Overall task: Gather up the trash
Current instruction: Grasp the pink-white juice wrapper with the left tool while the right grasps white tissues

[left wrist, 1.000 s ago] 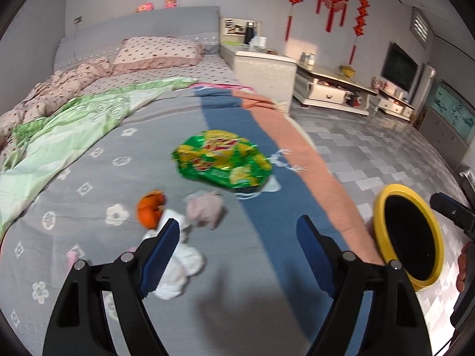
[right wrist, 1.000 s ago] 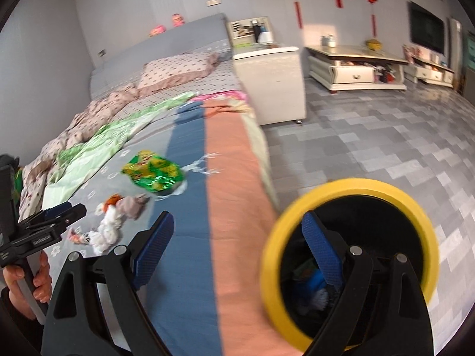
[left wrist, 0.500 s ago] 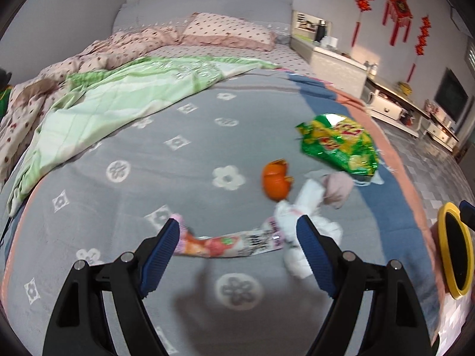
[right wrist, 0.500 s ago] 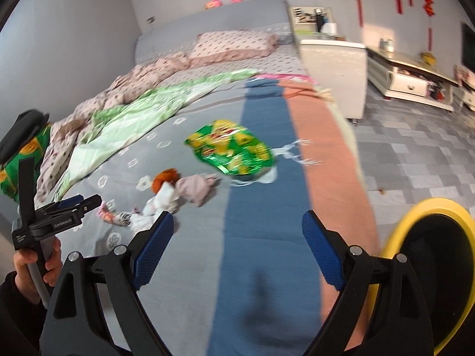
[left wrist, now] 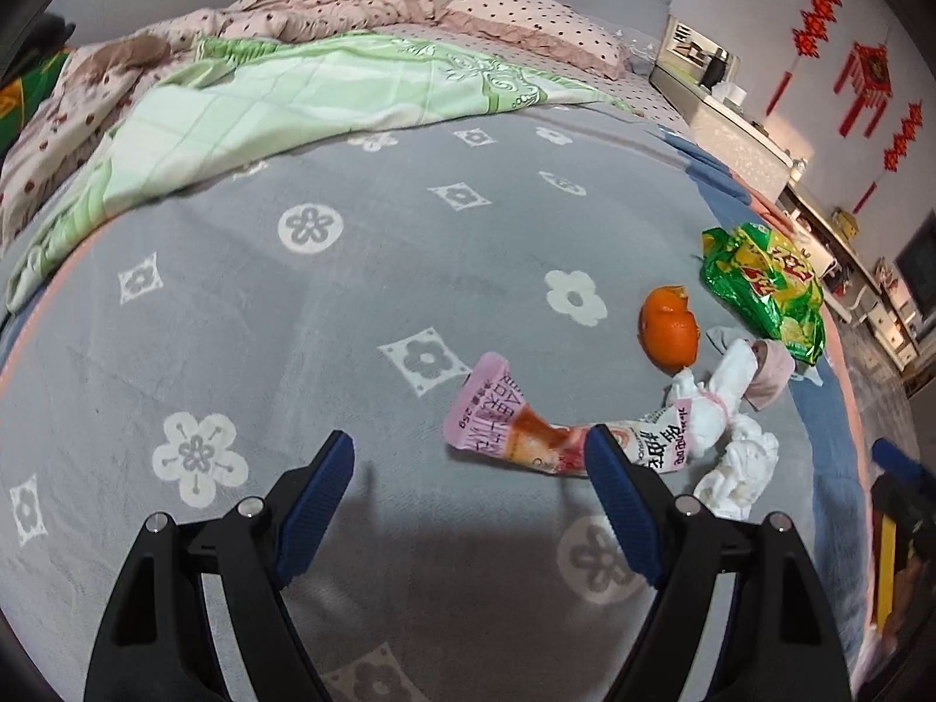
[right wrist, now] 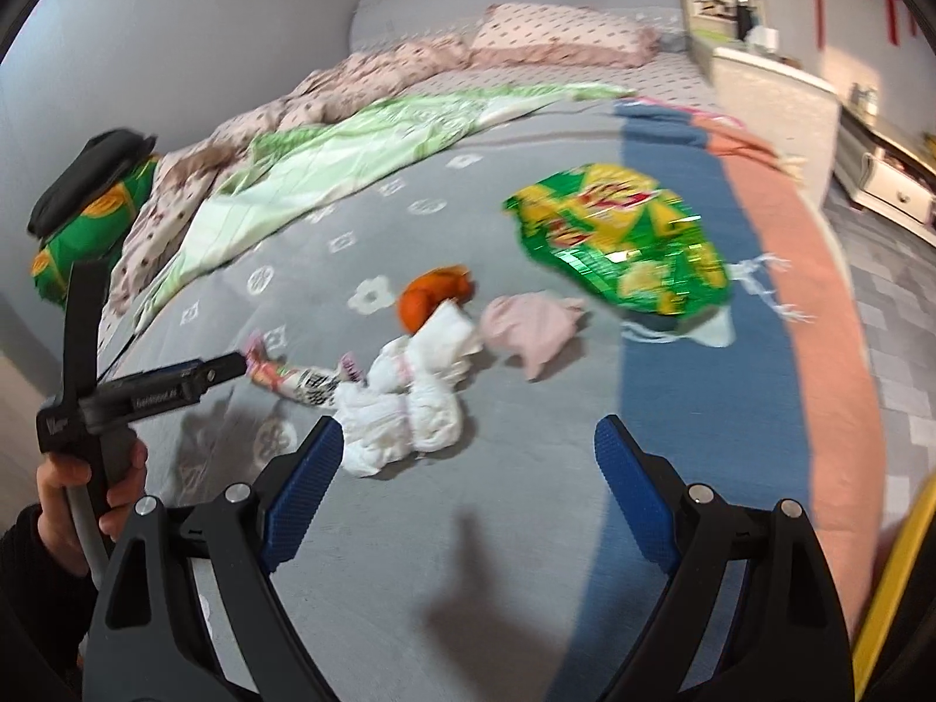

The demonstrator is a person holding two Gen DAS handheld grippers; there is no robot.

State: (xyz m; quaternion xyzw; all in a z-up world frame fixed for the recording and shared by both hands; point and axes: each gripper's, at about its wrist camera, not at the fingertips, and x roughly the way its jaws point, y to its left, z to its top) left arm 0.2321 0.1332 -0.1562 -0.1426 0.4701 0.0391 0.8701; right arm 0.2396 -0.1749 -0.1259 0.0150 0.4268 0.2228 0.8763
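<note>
1. Step in hand was judged to be the approach to the first piece of trash, with nothing picked up yet.
2. Left gripper [left wrist: 468,468] was seen wide open and empty over the grey blanket [left wrist: 292,316]. Its right pad sat over one end of the pink snack wrapper [left wrist: 503,421], but contact could not be confirmed.
3. Right gripper [right wrist: 468,456] was seen wide open and empty, its left pad just beside the white tissue wad [right wrist: 398,409].
4. A good grab was judged to need the left jaws shifted across to straddle the wrapper's narrow middle, with no blanket pinched.
5. Farther out lay the orange peel [left wrist: 670,330], pink tissue [right wrist: 529,327] and green chip bag [right wrist: 620,245].
6. The yellow bin rim [right wrist: 895,573] was seen at the bed's edge.
</note>
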